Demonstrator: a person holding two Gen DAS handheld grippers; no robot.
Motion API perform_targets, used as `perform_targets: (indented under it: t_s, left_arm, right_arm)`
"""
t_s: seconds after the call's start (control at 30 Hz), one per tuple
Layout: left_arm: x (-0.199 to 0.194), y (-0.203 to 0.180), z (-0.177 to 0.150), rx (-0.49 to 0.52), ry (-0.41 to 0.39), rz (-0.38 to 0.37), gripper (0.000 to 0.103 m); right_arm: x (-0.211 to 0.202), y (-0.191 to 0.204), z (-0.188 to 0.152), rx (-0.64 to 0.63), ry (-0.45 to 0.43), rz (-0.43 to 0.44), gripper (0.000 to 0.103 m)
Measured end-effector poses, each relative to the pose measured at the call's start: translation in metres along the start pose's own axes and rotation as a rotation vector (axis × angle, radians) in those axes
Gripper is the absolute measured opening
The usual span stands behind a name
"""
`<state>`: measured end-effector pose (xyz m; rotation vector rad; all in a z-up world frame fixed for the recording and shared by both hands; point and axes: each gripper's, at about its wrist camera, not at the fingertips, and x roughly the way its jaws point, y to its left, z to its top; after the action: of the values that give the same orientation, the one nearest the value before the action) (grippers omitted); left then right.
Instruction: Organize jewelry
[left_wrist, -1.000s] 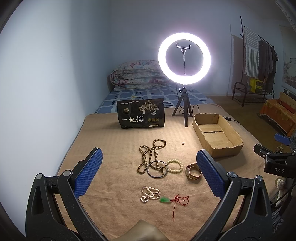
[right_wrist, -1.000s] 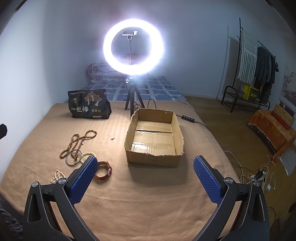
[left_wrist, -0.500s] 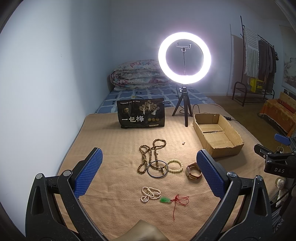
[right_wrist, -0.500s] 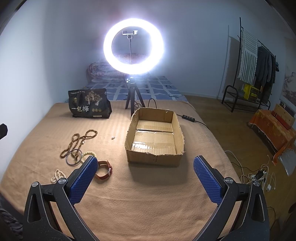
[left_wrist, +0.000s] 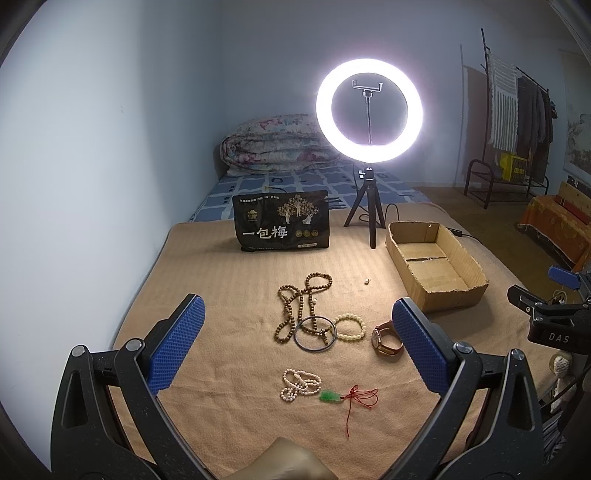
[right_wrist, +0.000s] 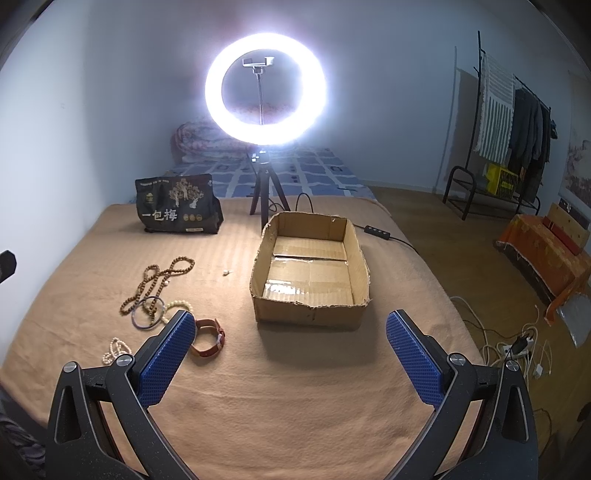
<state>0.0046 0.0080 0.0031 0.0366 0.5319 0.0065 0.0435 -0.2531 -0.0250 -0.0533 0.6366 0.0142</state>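
Nothing has moved since the earlier frames: both views match them, with every piece of jewelry in the same spot. The left gripper (left_wrist: 297, 343) hovers with its blue textured pads wide apart and holding nothing, framing the jewelry at the centre of the left wrist view on the tan blanket (left_wrist: 221, 288) covering the bed. There lie a long brown wooden bead necklace (left_wrist: 301, 304), a dark thin metal bangle (left_wrist: 315, 333) overlapping its lower end, a pale cream bead bracelet (left_wrist: 350, 326) just right of the bangle, a brown leather-strap wristwatch (left_wrist: 386, 338) beside the right pad, a small white pearl strand (left_wrist: 299, 384) lower in the frame, and a green jade pendant on red cord (left_wrist: 345, 397) touching it. The right gripper (right_wrist: 290, 352) is likewise spread open and empty, facing the open brown cardboard box (right_wrist: 310, 314) at the centre of its view. At the upper left of the blanket stands a black snack bag (left_wrist: 282, 226) printed with "一包梅". A lit white ring light on a black tripod (left_wrist: 369, 110) stands behind the box. The right gripper's body, at the right edge of the left view, reads "DAS".
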Motion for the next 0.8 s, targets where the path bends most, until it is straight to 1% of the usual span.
perform_targets:
  t_s: [0.07,0.2,0.27,0.33,0.4,0.53,0.67,0.77,0.8]
  left_arm:
    - [0.006,0.006,-0.006,-0.004,0.002,0.009,0.103]
    - [0.014,0.015,-0.006,-0.023,0.022,0.030,0.103]
    - [0.020,0.020,-0.005,-0.035,0.035,0.041,0.103]
    - [0.026,0.028,-0.003,-0.050,0.049,0.051,0.103]
    - [0.035,0.036,0.000,-0.064,0.071,0.061,0.103]
    - [0.055,0.054,0.007,-0.099,0.130,0.070,0.103]
    - [0.077,0.074,0.018,-0.156,0.192,0.038,0.103]
    - [0.093,0.080,0.027,-0.170,0.226,0.007,0.103]
    - [0.098,0.079,0.030,-0.169,0.234,-0.003,0.100]
  right_arm:
    - [0.001,0.000,0.000,0.006,0.004,-0.002,0.103]
    - [0.007,0.001,0.002,0.010,0.012,-0.008,0.103]
    - [0.011,0.001,0.002,0.013,0.023,0.005,0.103]
    - [0.016,0.004,0.002,0.010,0.040,0.036,0.103]
    - [0.020,0.010,0.002,-0.011,0.055,0.058,0.103]
    - [0.028,0.023,0.001,-0.075,0.082,0.072,0.103]
    - [0.037,0.029,0.000,-0.106,0.107,0.081,0.103]
    - [0.047,0.033,0.001,-0.108,0.142,0.110,0.103]
    - [0.052,0.036,0.001,-0.109,0.156,0.125,0.103]
